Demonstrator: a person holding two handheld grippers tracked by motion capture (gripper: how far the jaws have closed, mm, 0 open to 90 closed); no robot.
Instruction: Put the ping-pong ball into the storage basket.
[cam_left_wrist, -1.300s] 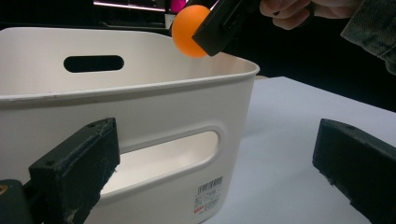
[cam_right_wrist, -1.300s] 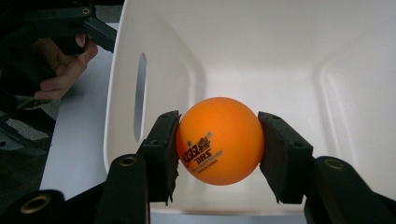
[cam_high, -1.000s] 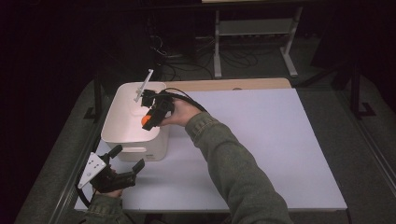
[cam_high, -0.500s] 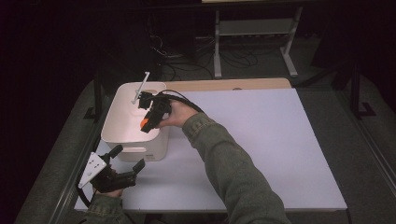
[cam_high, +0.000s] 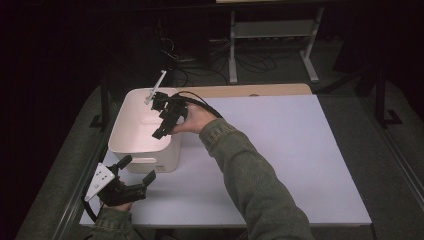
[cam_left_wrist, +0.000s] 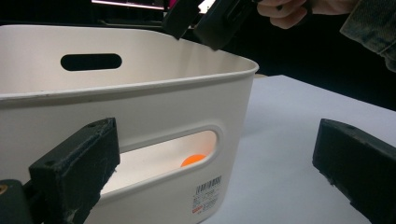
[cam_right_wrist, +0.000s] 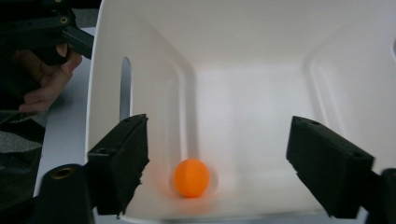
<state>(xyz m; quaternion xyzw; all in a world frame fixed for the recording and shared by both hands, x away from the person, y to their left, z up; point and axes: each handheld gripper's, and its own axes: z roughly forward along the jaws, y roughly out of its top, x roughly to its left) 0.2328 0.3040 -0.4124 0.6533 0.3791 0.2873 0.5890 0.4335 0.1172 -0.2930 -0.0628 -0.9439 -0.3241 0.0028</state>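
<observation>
An orange ball (cam_right_wrist: 191, 177) lies on the floor of the white bin (cam_high: 145, 145); the ball (cam_left_wrist: 194, 160) also shows through the bin's handle slot. My right gripper (cam_high: 158, 119) hangs over the bin's right rim, pointing down into it. Its jaws have just been opening and stand apart with nothing between them (cam_right_wrist: 219, 144). My left gripper (cam_high: 136, 172) rests open on the table in front of the bin's near wall (cam_left_wrist: 154, 116), facing the slot. The right gripper (cam_left_wrist: 205, 18) appears above the bin's rim in the left gripper view.
The bin stands at the left back of the white table sheet (cam_high: 280, 150). A wooden strip (cam_high: 250, 91) runs along the far edge. A metal shelf stand (cam_high: 272, 35) and cables sit on the dark floor beyond.
The orange ball was between the right gripper's jaws above the bin; the jaws have opened and the ball now lies inside the bin. The left gripper has kept still.
</observation>
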